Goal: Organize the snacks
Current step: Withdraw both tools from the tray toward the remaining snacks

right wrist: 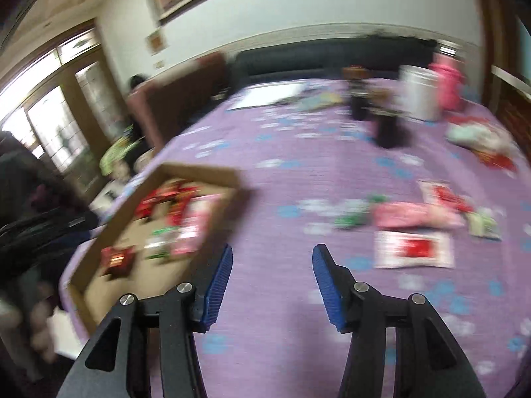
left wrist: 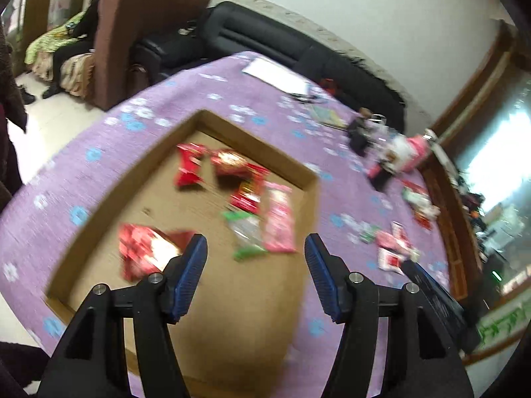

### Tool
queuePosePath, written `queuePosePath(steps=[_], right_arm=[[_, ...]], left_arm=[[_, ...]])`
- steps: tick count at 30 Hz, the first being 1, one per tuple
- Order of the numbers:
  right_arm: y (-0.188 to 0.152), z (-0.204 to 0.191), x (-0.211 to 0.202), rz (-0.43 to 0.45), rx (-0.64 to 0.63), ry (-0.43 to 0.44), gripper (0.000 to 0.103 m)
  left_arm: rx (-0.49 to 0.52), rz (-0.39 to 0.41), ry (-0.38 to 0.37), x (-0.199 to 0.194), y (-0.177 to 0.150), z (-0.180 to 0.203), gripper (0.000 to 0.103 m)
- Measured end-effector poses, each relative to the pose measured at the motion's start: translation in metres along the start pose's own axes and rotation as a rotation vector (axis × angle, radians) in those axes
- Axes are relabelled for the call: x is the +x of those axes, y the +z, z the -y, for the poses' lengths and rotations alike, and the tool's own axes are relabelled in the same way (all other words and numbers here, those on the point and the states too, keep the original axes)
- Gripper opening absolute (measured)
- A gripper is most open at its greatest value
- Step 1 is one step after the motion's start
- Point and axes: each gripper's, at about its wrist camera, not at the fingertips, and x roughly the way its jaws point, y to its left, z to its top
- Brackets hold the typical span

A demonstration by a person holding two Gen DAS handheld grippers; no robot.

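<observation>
Though blurred, perhaps bare cloth (right wrist: 272, 199) beyond box rim (right wrist: 199, 169).

Purple flowered tablecloth (right wrist: 282, 185) is covering the table, carrying a shallow cardboard tray (left wrist: 255, 139) and loose snack packets (right wrist: 415, 248) lying beside it. White papers (left wrist: 275, 74), dark bottles (right wrist: 386, 129) and a white container (right wrist: 419, 94) are sitting farther back.

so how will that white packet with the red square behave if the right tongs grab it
The white packet with the red square lies flat on the purple cloth, so it probably is thin and light. It may flex or slide, so getting a pad under an edge may be awkward.
</observation>
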Motion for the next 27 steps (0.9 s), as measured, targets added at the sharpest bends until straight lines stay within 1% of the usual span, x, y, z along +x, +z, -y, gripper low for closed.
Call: queuePosePath(steps=[2,3,5,7,10,12,14,16,19,20,22,23,25,27], right_arm=[[0.001,0.04,-0.001,0.002,0.078,-0.071,0.052],[0.002,0.054,-0.001,0.001,0.109,-0.091,0.053],[0.0,0.077,0.0,-0.006,0.158,-0.111,0.054],[-0.001,0.086,0.002,-0.01,0.174,-0.122,0.054],[0.0,0.082,0.012,-0.017,0.151,-0.13,0.054],[0.002,0.078,0.018,-0.021,0.141,-0.132,0.054],[0.005,0.078,0.027,-0.023,0.154,-0.151,0.054],[0.01,0.077,0.033,-0.018,0.161,-0.147,0.054],[0.025,0.065,0.051,-0.039,0.148,-0.09,0.054],[0.034,0.057,0.06,-0.051,0.142,-0.083,0.053],[0.044,0.046,0.073,-0.064,0.126,-0.09,0.052],[0.05,0.038,0.083,-0.086,0.098,-0.11,0.051],[0.056,0.024,0.103,-0.136,0.042,-0.187,0.047],[0.054,0.016,0.119,-0.181,-0.003,-0.236,0.025]], left_arm=[[0.008,-0.005,-0.034,-0.002,-0.012,0.012,0.063],[0.013,-0.009,-0.044,-0.001,-0.017,0.016,0.063],[0.033,-0.021,-0.052,0.003,-0.024,0.028,0.063],[0.059,-0.032,-0.043,0.008,-0.029,0.038,0.063],[0.078,-0.049,-0.045,0.009,-0.036,0.044,0.063],[0.09,-0.046,-0.043,0.007,-0.038,0.047,0.063],[0.101,-0.04,-0.042,0.004,-0.041,0.049,0.063],[0.103,-0.034,-0.042,0.003,-0.042,0.05,0.063],[0.096,-0.045,-0.058,0.006,-0.044,0.053,0.063],[0.098,-0.049,-0.061,0.006,-0.046,0.054,0.063],[0.109,-0.055,-0.067,0.006,-0.048,0.057,0.063],[0.112,-0.055,-0.065,0.005,-0.049,0.057,0.063],[0.112,-0.056,-0.062,0.004,-0.05,0.055,0.063],[0.109,-0.059,-0.056,0.004,-0.051,0.052,0.063]])
